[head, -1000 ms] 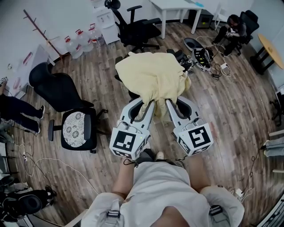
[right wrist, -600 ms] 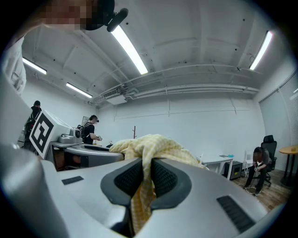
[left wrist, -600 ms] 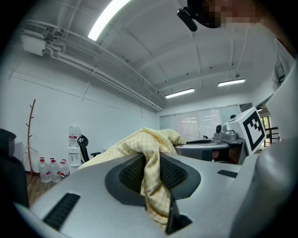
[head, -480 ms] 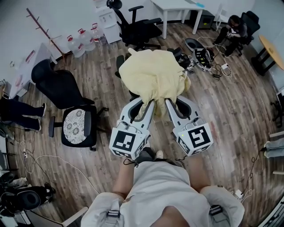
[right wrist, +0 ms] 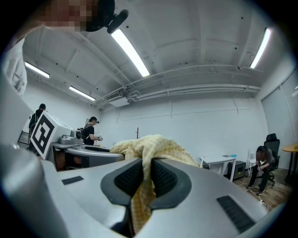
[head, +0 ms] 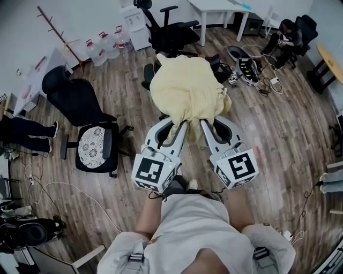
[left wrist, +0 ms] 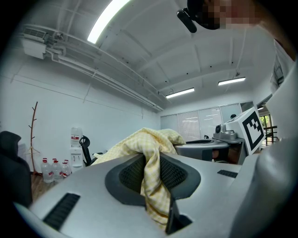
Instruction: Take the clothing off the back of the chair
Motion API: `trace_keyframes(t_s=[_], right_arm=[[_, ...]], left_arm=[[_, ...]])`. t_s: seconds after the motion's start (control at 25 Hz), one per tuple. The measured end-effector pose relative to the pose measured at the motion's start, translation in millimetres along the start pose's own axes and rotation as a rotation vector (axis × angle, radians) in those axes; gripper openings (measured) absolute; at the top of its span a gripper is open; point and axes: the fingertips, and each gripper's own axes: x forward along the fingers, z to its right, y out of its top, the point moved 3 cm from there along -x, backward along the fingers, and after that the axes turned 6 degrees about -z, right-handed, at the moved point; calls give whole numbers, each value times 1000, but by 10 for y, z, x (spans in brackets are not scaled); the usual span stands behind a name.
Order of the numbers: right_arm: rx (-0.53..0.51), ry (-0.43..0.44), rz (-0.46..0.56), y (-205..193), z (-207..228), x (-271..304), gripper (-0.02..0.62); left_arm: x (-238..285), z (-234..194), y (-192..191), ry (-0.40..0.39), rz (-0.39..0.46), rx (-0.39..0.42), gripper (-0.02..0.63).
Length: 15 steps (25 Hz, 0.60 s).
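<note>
A pale yellow checked garment (head: 187, 88) hangs bunched from both grippers, held up in front of me over the wooden floor. My left gripper (head: 181, 127) is shut on its near edge; in the left gripper view the cloth (left wrist: 151, 172) is pinched between the black pads. My right gripper (head: 202, 126) is shut on the same edge a little to the right, with the fabric (right wrist: 144, 179) squeezed between its pads. A black chair (head: 161, 75) stands mostly hidden behind and under the garment.
A black office chair (head: 91, 144) with a lace seat cover stands at the left. Another black chair (head: 171, 32) and a white desk (head: 220, 8) are at the back. Water bottles (head: 104, 45) line the wall. Cables and gear (head: 246, 69) lie at the right, near a seated person (head: 286, 32).
Both grippers and the garment have kept their place in the head view, while the room's chairs and floor have shifted slightly right and down behind them. The grips are unchanged.
</note>
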Motion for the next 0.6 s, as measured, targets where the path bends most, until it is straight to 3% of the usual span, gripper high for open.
trace_keyframes(t_s=[0.6], right_arm=[[7, 22, 0, -15, -159, -271, 52]], left_arm=[[-241, 219, -32, 11, -1, -3, 89]])
